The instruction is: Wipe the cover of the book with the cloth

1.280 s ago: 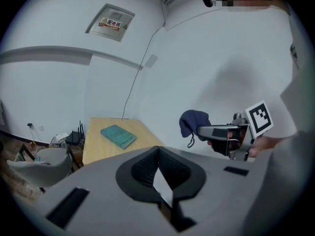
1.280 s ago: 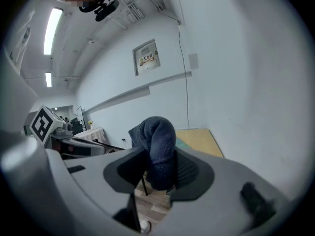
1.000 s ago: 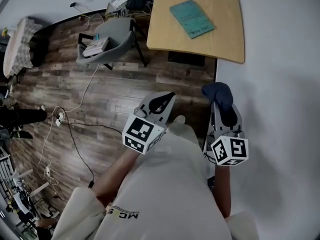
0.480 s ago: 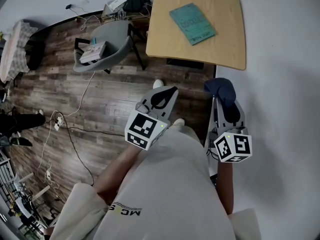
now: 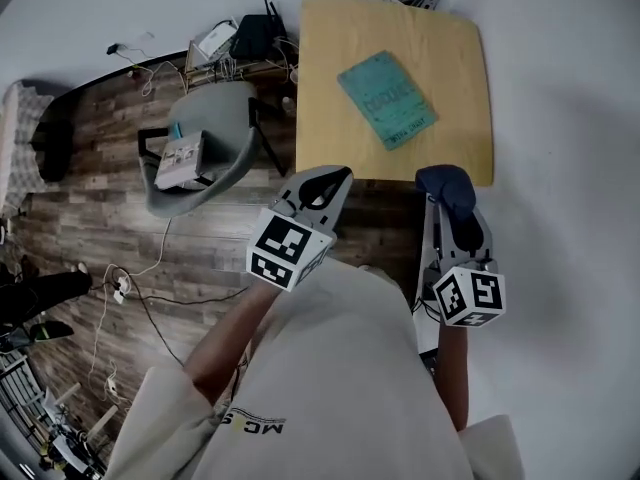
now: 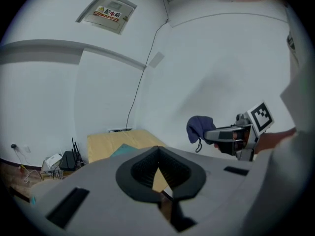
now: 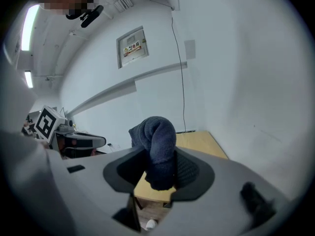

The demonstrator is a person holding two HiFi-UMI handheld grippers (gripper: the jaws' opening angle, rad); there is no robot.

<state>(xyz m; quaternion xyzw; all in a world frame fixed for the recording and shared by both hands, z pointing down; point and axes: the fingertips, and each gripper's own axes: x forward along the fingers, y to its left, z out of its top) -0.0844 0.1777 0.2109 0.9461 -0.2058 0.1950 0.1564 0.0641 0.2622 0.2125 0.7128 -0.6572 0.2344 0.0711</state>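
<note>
Right gripper [image 7: 160,173]: jaws closed on dark blue cloth [image 7: 156,141]. Cloth bunched into thick roll, upper part bulging above jaws, lower end hanging between pads. Behind cloth: pale wooden counter [image 7: 203,141] set against white wall. Wood floor under counter's near edge. Left gripper [image 7: 93,141] at frame left, well apart, marker cube [image 7: 47,123] at its rear. High on wall: small panel with label [image 7: 133,47]; thin cable [image 7: 179,68] running down toward counter.
</note>
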